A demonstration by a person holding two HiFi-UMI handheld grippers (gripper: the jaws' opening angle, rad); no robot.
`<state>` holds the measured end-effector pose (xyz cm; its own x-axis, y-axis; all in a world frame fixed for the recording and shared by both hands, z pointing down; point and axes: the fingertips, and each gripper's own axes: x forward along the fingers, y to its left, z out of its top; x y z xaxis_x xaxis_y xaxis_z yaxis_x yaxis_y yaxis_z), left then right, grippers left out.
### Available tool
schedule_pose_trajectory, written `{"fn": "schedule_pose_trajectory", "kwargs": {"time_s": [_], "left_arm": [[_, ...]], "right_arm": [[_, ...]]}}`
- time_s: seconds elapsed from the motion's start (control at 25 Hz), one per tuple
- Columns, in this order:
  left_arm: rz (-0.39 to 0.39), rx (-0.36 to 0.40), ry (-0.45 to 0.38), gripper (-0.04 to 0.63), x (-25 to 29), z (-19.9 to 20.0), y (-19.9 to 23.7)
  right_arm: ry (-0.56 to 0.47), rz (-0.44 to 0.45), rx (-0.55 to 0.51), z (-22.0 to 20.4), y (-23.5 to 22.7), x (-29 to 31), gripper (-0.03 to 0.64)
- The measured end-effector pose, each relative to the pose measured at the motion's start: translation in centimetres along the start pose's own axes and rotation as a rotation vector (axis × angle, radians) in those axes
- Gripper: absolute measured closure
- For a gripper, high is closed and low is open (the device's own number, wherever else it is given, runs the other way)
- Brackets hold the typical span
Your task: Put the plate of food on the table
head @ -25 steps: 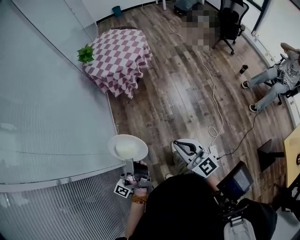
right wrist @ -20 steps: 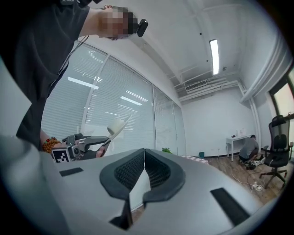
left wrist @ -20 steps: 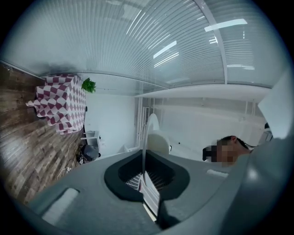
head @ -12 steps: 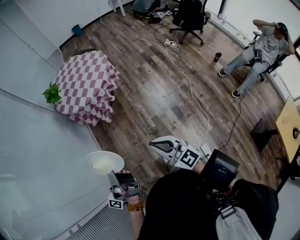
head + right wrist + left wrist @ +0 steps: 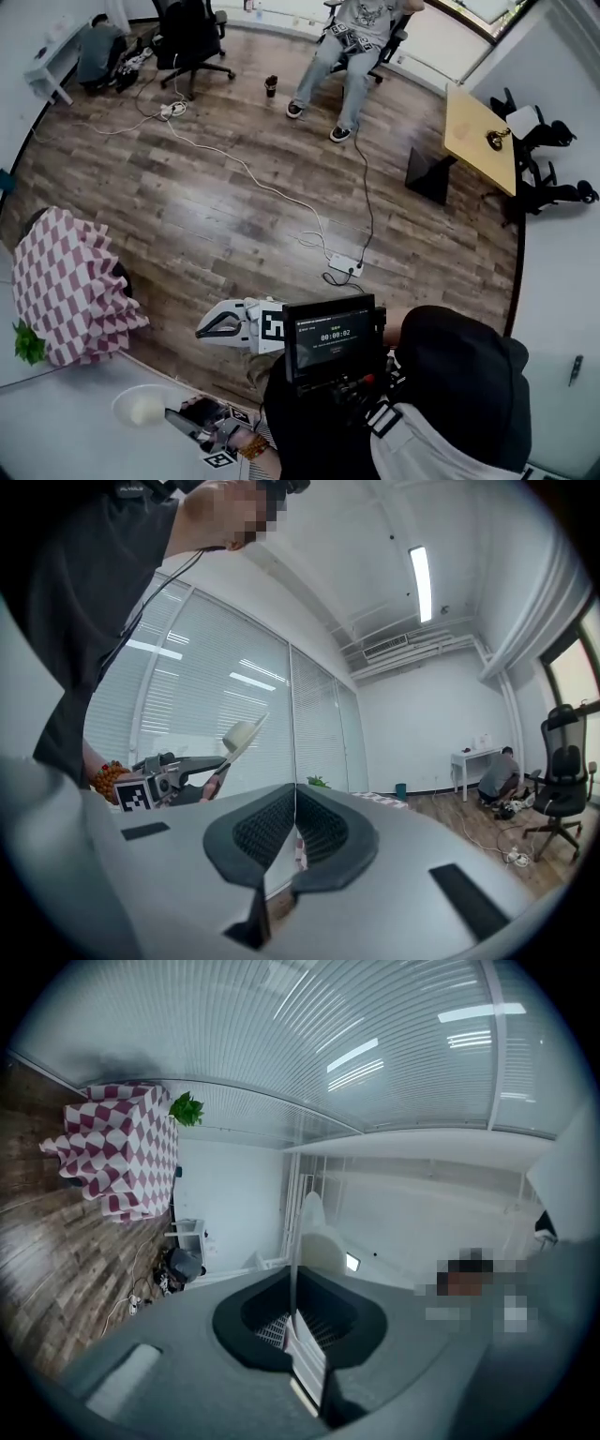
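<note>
A white plate (image 5: pixel 141 408) with a pale mound of food hangs at the lower left of the head view. My left gripper (image 5: pixel 174 416) is shut on the plate's rim. In the left gripper view the plate (image 5: pixel 293 1269) shows edge-on between the jaws, the food (image 5: pixel 314 1232) beyond it. The table (image 5: pixel 61 281) with a red-and-white checked cloth stands at the left, apart from the plate; it also appears as the table (image 5: pixel 117 1147) far off. My right gripper (image 5: pixel 210 328) is shut and holds nothing; its own view shows the plate (image 5: pixel 242 735) held up beside it.
A green plant (image 5: pixel 28 343) sits by the checked table against the glass wall (image 5: pixel 56 422). A white cable and power strip (image 5: pixel 347 267) lie on the wood floor. A seated person (image 5: pixel 352 28), an office chair (image 5: pixel 192 37) and a wooden desk (image 5: pixel 478 127) stand farther off.
The head view has swung round: the checked table has slid from the upper left to the left edge. The plate stays in my left gripper, lower in view. The right gripper stays shut.
</note>
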<state>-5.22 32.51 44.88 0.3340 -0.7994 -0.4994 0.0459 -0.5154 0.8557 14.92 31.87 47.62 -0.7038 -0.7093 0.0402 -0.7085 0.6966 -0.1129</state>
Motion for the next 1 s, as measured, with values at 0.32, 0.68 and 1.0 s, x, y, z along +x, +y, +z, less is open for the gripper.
{"fn": "schedule_pose_trajectory", "kwargs": {"time_s": [0.32,0.68,1.0], "left_arm": [[0.013,-0.091,0.110,0.584,6.8,1.9,4.3],[-0.073,-0.165,0.161,0.584,14.7,8.9,7.0],[0.007,-0.086,0.071,0.584,16.5,15.8,11.7]], "right_arm": [[-0.006,-0.068,-0.115,3.6,-2.1,2.8,0.604],[-0.083,-0.187,-0.081,7.0,-4.4,11.3,0.604],[-0.045,-0.044,-0.118,6.3,-6.2,21.1,0.604]]}}
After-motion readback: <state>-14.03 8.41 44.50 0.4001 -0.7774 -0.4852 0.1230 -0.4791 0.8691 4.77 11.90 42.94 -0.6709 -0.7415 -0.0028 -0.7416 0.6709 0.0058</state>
